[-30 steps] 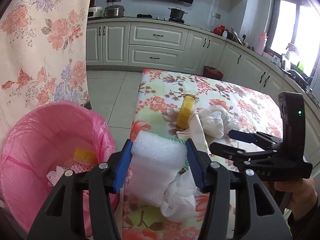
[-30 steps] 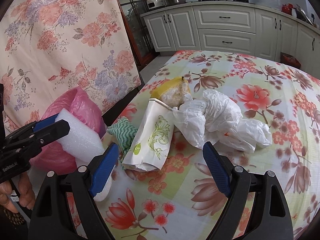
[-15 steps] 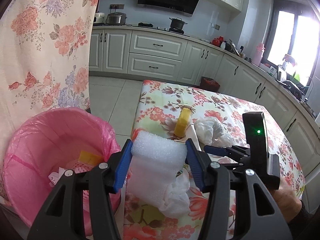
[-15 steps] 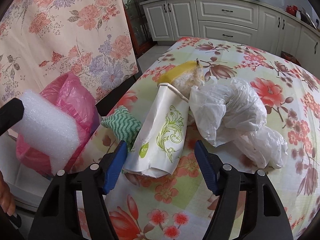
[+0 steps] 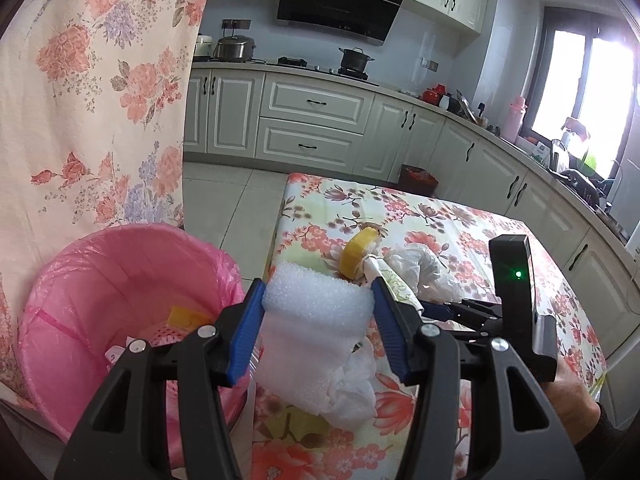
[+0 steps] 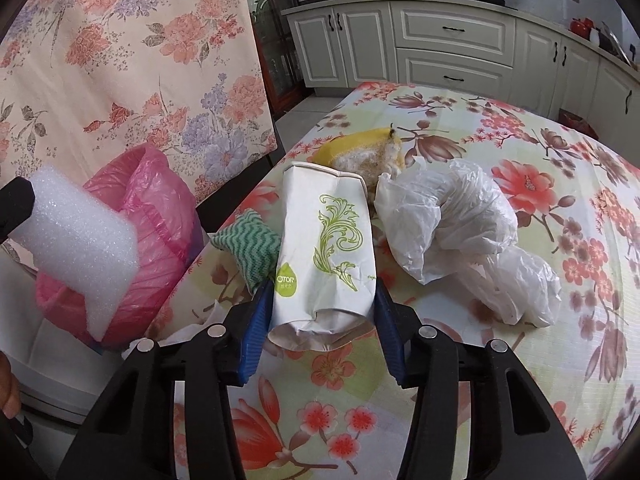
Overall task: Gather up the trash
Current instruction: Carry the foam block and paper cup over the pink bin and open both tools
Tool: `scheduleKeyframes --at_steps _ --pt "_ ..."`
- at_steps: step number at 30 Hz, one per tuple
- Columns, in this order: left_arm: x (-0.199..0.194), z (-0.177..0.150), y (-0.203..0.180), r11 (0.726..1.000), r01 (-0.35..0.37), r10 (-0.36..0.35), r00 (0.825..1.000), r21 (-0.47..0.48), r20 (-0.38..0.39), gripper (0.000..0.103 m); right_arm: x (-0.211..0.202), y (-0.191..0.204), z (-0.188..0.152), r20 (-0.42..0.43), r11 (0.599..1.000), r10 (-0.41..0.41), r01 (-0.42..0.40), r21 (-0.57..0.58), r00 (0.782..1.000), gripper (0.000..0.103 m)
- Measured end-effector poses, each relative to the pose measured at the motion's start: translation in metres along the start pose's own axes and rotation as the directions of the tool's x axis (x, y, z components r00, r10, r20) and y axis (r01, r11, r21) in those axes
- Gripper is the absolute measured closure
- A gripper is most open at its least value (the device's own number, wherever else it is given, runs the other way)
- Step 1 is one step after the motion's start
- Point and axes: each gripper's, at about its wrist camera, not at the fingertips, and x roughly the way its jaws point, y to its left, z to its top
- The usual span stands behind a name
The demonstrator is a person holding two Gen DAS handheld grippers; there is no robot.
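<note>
Floral-clothed worktop filling most of the right wrist view, near corner and left edge dropping away toward the floor. Flowered curtain hanging at the left, close behind a pink-lined bin standing just off the worktop's left edge; bin mouth open, with a yellow scrap and other litter lying at the bottom. Pale tiled floor bare between worktop and white cabinets at the far wall. On the worktop, a crumpled white plastic bag sprawled right of centre, just beside a white paper cup with a green scroll print, lying on its side with its crushed end toward the camera. Right gripper with jaws just closing, blue pads now pressed to both sides of that cup near its crushed end. Behind the cup, touching its far rim, a yellow fruit peel; at the cup's left, a green zigzag cloth near the worktop edge. Left gripper pinching a white foam block between its jaws, held up between bin and worktop, near the bin rim. Below the foam, a wad of white tissue on the cloth. Right side of the left wrist view crowded by the other gripper and a hand on it.
</note>
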Motion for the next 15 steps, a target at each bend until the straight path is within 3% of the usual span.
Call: scheduleKeyframes --at_steps 15 --pt "-0.037 0.008 0.004 1.0 -0.022 0.023 0.997 -0.007 0.077 0.051 -0.063 0.019 0.009 0.13 0.999 -0.005 0.011 -0.046 0.991 0.056"
